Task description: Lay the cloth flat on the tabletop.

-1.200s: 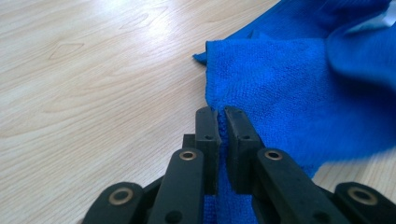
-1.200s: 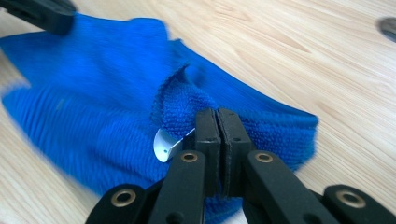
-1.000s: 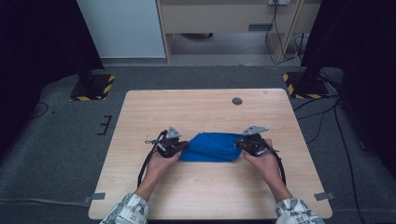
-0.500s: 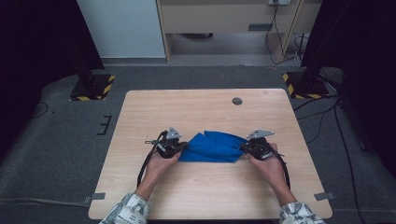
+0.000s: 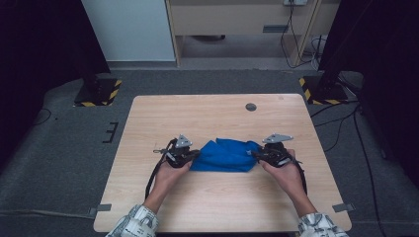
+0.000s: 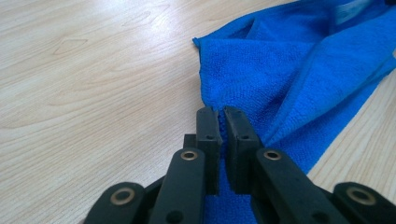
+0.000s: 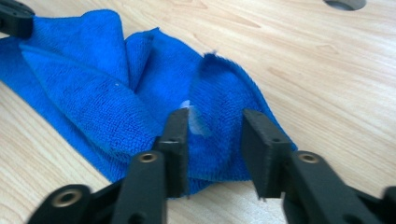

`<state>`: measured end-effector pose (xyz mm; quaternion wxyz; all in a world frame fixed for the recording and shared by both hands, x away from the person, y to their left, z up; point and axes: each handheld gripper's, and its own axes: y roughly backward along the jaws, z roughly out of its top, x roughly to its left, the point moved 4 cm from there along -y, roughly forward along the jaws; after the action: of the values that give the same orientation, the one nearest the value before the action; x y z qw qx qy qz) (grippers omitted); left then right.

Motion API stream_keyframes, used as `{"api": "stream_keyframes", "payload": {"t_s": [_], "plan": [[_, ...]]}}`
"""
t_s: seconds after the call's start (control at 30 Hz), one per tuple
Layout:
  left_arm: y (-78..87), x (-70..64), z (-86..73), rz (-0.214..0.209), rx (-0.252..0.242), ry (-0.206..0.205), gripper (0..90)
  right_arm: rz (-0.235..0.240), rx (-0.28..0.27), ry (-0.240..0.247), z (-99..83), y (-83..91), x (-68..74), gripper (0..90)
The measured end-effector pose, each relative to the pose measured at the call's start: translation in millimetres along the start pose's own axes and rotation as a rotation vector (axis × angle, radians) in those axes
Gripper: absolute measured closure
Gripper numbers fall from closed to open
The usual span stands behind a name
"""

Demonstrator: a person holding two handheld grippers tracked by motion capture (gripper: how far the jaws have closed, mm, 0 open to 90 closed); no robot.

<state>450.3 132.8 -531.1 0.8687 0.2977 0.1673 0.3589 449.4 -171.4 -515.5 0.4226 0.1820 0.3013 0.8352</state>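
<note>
Lying rumpled near the front of the table [image 5: 207,111], the blue cloth [image 5: 225,155] looks only half folded. The left gripper [image 6: 223,122] is clamped on one end; the right gripper [image 7: 215,133] straddles the other, jaws apart, its pinch seemingly still to come.

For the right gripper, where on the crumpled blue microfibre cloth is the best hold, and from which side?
Probably the raised fold at the blue microfibre cloth's right end, approached from the right, low along the table. That hump stands up between the right gripper's open jaws, so closing would pinch it. The left gripper already clamps the opposite edge.
</note>
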Motion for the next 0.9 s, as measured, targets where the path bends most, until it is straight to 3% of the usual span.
{"api": "stream_keyframes", "payload": {"t_s": [0.27,0.4,0.53,0.7,0.9], "plan": [[2.0,-1.9,0.6,-0.002,-0.01,0.002,85.1,-0.026,-0.027,-0.008,13.2,6.6,-0.5,41.3],[3.5,-2.3,1.1,-0.003,-0.014,0.003,85.1,-0.021,-0.038,0.015,21.5,10.1,-0.5,47.4],[3.9,-2.3,1.5,0.0,-0.018,0.003,85.2,-0.009,-0.045,0.036,28.7,11.4,-0.7,59.8],[2.9,-2.9,1.0,0.0,-0.012,0.0,85.2,-0.016,-0.019,0.064,32.3,1.7,-5.8,72.5],[2.3,-2.0,1.0,0.0,-0.013,0.006,85.1,-0.015,0.025,0.068,36.4,-22.6,-11.1,67.9]]}}
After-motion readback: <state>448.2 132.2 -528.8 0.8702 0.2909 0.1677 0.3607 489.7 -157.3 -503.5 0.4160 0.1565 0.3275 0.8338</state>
